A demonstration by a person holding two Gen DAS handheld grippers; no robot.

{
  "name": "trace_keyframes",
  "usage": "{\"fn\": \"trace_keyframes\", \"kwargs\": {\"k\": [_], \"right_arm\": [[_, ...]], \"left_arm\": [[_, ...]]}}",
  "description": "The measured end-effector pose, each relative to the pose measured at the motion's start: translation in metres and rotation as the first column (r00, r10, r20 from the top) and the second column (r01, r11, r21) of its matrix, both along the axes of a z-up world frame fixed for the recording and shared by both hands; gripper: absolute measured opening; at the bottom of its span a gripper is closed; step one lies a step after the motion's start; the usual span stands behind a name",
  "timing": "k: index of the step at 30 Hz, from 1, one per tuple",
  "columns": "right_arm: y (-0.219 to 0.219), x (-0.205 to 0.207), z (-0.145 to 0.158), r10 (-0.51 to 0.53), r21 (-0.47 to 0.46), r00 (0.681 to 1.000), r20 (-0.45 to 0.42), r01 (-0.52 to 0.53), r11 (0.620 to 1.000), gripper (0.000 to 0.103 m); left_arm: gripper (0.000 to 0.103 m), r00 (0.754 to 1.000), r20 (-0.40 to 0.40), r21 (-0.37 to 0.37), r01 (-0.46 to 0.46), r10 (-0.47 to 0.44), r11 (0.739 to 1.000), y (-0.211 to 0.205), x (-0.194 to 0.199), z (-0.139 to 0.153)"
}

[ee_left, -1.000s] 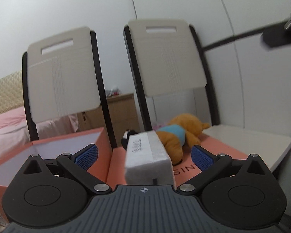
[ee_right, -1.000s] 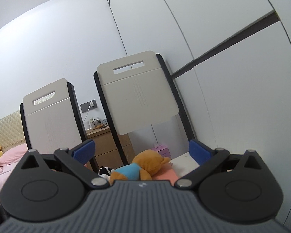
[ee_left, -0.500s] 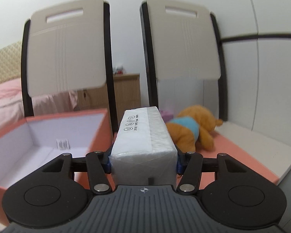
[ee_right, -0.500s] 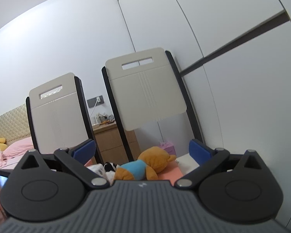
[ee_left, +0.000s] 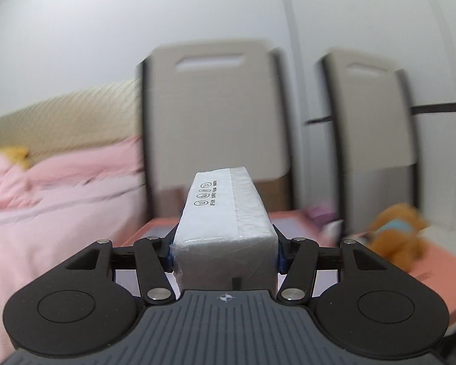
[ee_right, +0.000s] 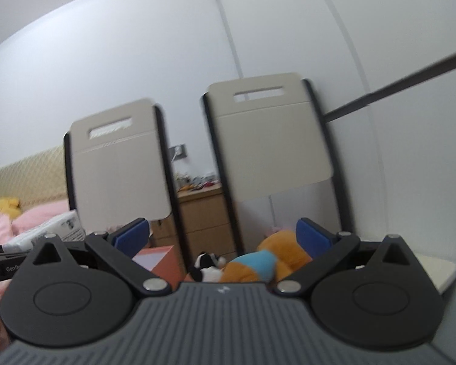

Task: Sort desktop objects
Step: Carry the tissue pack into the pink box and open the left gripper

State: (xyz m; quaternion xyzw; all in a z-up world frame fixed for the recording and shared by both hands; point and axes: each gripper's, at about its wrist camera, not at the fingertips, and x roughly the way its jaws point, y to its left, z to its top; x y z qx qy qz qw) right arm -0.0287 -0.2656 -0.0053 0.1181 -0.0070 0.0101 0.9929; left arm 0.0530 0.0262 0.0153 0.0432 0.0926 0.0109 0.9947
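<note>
Bedroom: left hand-held gripper [ee_left: 224, 254] pinches tissue pack [ee_left: 225, 213]; right hand-held gripper [ee_right: 223, 238] spread.

Tissue pack [ee_left: 225, 213]: glossy clear plastic film over white paper, crinkled at near end. Left gripper [ee_left: 224, 254]: matt black plastic, ribbed grey housing, shiny metal pivot pins. Right gripper [ee_right: 223, 237]: same finish, matt blue pads [ee_right: 311, 237]. Plush bear [ee_right: 270, 261]: fuzzy orange cloth. Box [ee_left: 291, 217]: matt salmon cardboard. Bedding [ee_left: 60, 200]: soft pink cloth. Dresser [ee_right: 203, 219]: light wood.
</note>
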Motion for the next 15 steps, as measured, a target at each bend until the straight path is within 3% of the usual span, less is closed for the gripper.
{"fn": "trace_keyframes", "kwargs": {"k": [5,12,15], "right_arm": [[0.030,0.025,-0.002,0.039,-0.040,0.998,-0.043,-0.040,0.998,0.103],[0.054,0.050,-0.007,0.085,-0.062,0.992,-0.092,-0.091,0.994,0.103],[0.058,0.055,-0.008,0.107,-0.061,0.989,-0.106,-0.114,0.992,0.103]], "left_arm": [[0.060,0.994,-0.055,-0.043,-0.095,0.093,0.995,0.039,0.026,-0.013],[0.061,0.959,-0.227,-0.038,-0.181,0.168,0.983,0.062,0.045,-0.029],[0.063,0.954,-0.243,-0.036,-0.191,0.177,0.981,0.061,0.047,-0.030]]}}
